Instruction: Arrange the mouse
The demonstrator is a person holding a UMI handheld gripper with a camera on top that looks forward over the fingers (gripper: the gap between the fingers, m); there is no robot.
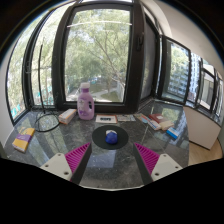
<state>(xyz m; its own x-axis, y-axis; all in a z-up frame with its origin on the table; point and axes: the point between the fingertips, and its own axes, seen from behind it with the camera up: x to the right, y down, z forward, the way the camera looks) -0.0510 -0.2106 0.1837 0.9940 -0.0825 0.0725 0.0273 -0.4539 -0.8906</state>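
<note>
Windows (100, 50) fill the far wall behind a glass tabletop (50, 150). A purple bottle (86, 101) stands at its back. A dark round mat (110, 136) lies just ahead of the tool (112, 156), and on it sits the mouse (110, 138). The tool's fingers (76, 157) are spread wide, holding nothing.

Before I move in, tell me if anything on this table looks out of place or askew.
Nothing stands out. The mouse sits flat on its round dark pad just ahead of the open jaws, the purple bottle stands upright beyond, and the small items around lie undisturbed on the glass table.
</note>
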